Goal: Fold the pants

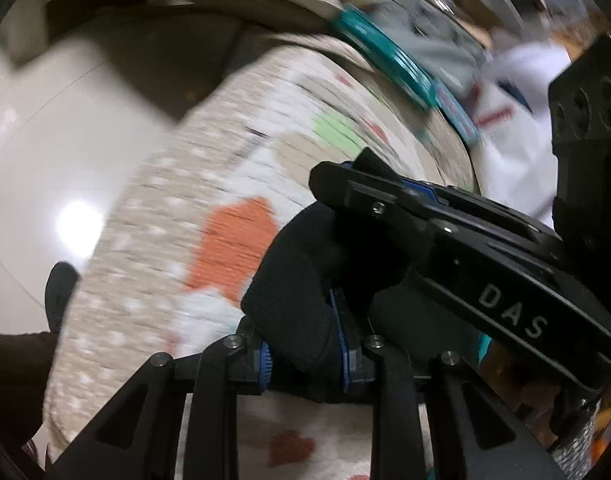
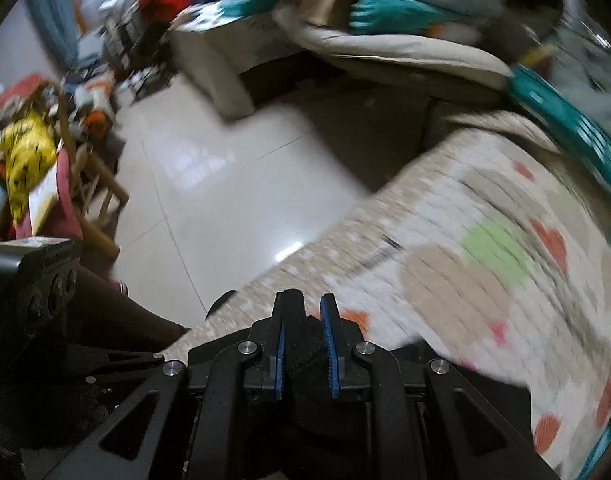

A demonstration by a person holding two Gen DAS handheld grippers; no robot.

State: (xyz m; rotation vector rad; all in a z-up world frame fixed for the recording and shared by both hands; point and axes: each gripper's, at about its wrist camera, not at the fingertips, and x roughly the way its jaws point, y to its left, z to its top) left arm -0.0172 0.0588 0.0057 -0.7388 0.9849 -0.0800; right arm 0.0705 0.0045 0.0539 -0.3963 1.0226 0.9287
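The pants [image 1: 305, 264] are black knit fabric. In the left wrist view my left gripper [image 1: 305, 364] is shut on a thick fold of them, which bulges up above the blue pads. My right gripper [image 1: 445, 236] crosses this view from the right, black, marked DAS, its tip against the same bunch. In the right wrist view my right gripper [image 2: 305, 344] is shut on a strip of the black pants [image 2: 303, 354] between its blue pads [image 2: 329, 344]. Both grippers hold the cloth over a patterned bed cover [image 2: 465, 272], which also shows in the left wrist view [image 1: 165, 216].
The bed cover is beige and white with orange hearts and a green patch. Its left edge drops to a shiny tiled floor [image 2: 209, 184]. A beige cushion [image 2: 405, 56] and teal items [image 2: 565, 120] lie at the far side. A wooden chair with clutter [image 2: 45, 168] stands left.
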